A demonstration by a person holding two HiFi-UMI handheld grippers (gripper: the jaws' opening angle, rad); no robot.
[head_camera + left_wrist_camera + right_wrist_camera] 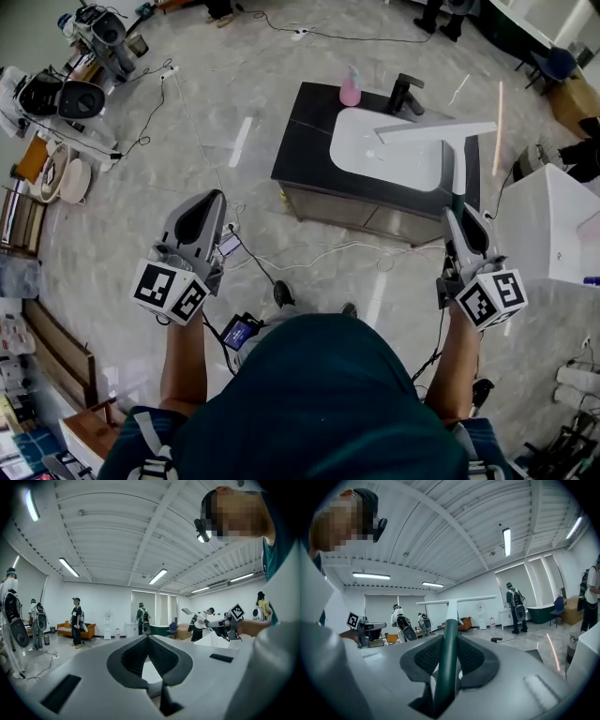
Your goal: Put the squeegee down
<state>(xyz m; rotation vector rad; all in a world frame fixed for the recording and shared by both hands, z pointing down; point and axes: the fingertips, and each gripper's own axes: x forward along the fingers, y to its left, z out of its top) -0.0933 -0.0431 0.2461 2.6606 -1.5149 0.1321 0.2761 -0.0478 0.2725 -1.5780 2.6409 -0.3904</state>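
Observation:
My right gripper (pixel 460 212) is shut on the dark green handle of the squeegee (pixel 457 173). The squeegee stands upright, its white blade crossing above the white basin (pixel 394 159) of a black counter (pixel 300 141). In the right gripper view the handle (pixel 449 639) runs up between the pads to the blade. At the left, my left gripper (pixel 218 195) hovers over the floor, well clear of the counter. Its jaws meet at the tips with nothing between them (pixel 148 635). The left gripper view shows the right gripper (pixel 227 625) off to the right.
A pink soap bottle (pixel 350 86) and a black tap (pixel 405 94) stand at the counter's far edge. A white cabinet (pixel 553 225) is at the right. Cables (pixel 319 255) trail across the floor. Equipment (pixel 56 94) lines the left side. Several people (pixel 76 620) stand further off.

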